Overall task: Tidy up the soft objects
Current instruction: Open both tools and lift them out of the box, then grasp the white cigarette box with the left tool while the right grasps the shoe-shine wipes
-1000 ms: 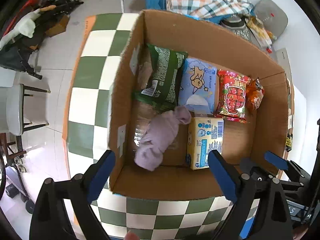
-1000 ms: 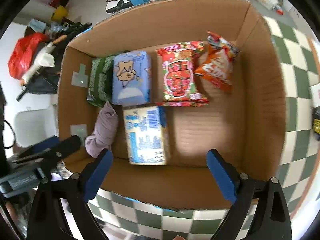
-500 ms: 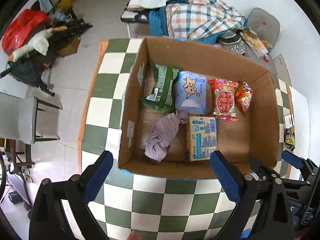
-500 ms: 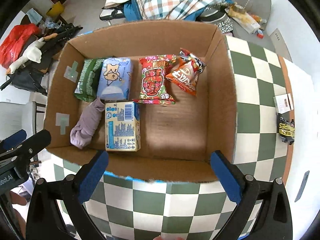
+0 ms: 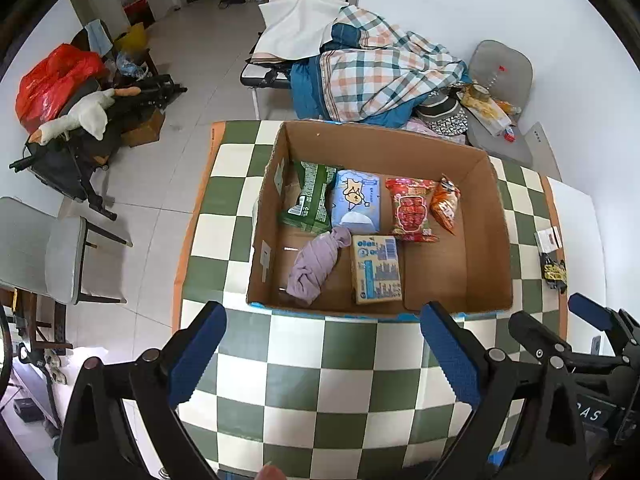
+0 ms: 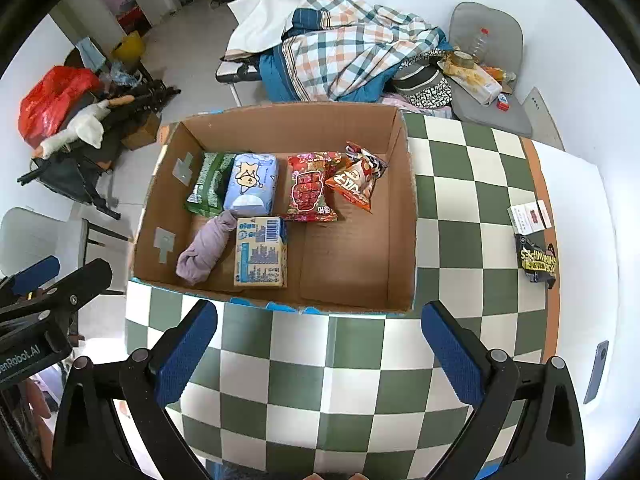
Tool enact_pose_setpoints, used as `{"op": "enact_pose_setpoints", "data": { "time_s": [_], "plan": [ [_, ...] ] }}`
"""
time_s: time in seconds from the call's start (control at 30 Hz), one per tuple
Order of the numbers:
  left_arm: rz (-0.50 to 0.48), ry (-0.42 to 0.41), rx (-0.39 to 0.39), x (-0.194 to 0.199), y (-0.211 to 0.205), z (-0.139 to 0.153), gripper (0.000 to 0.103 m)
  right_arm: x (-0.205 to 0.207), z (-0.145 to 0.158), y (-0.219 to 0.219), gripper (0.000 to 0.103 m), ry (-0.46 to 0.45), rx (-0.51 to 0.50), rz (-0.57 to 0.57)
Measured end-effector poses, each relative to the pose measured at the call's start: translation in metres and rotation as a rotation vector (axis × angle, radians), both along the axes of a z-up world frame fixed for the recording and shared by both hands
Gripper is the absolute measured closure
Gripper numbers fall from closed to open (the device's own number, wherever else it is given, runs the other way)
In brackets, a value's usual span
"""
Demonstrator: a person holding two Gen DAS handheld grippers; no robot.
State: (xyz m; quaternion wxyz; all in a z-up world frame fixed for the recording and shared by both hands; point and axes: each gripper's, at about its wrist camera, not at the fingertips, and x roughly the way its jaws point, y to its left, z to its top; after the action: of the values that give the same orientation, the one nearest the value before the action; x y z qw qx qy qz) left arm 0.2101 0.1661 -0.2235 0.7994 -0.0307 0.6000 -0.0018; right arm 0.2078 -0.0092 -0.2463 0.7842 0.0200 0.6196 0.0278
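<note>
Whereas a second ago both tongs hung low over the cardboard box [image 5: 490,216], they now sit higher and farther back above the checked tablecloth [image 5: 352,364]. The left gripper [image 5: 324,354] gapes wide, holding nothing; the right gripper [image 6: 318,350] has just finished spreading and is likewise empty. Inside the box, along the far wall: a green packet [image 5: 310,198], blue tissue pack [image 5: 357,200], red snack bag [image 5: 411,210], orange snack bag [image 5: 446,208]. Nearer lie a lilac cloth [image 5: 314,270] touching a yellow carton [image 5: 376,268].

cardboard box [image 6: 402,216], six items, checkered table [image 6: 460,208]
</note>
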Motion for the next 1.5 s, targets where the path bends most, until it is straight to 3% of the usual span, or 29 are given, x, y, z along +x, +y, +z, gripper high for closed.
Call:
{"op": "enact_pose_setpoints", "data": {
  "time_s": [0.37, 0.57, 0.7, 0.83, 0.93, 1.1, 1.33, 1.43, 1.5],
  "plan": [
    [-0.052, -0.051, 0.046, -0.003, -0.029, 0.025, 0.004, -0.014, 0.024, -0.02, 0.0, -0.013, 0.111, -0.018],
    [-0.252, -0.121, 0.131, 0.029, -0.118, 0.037, 0.004, -0.016, 0.011, -0.097, 0.0, 0.02, 0.187, -0.171],
    [-0.412, -0.147, 0.191, 0.055, -0.199, 0.029, 0.004, -0.019, -0.01, -0.189, 0.0, 0.051, 0.21, -0.367],
    [-0.562, -0.159, 0.299, 0.081, -0.288, 0.004, 0.004, -0.019, -0.043, -0.278, 0.0, 0.086, 0.244, -0.573],
    [-0.648, -0.138, 0.377, 0.103, -0.347, -0.026, 0.004, -0.016, -0.087, -0.352, 0.0, 0.148, 0.326, -0.763],
    [-0.718, -0.018, 0.43, 0.14, -0.414, -0.089, 0.004, -0.001, -0.156, -0.424, 0.0, 0.241, 0.404, -0.964],
    [-0.812, 0.078, 0.444, 0.162, -0.471, -0.149, 0.004, 0.03, -0.242, -0.454, 0.02, 0.413, 0.408, -1.044],
    [-0.843, 0.12, 0.437, 0.166, -0.487, -0.168, 0.004, 0.037, -0.255, -0.457, 0.022, 0.425, 0.401, -1.049],
    [-0.872, 0.152, 0.424, 0.166, -0.5, -0.181, 0.004, 0.047, -0.253, -0.454, 0.043, 0.418, 0.372, -0.99]
  ]
}}
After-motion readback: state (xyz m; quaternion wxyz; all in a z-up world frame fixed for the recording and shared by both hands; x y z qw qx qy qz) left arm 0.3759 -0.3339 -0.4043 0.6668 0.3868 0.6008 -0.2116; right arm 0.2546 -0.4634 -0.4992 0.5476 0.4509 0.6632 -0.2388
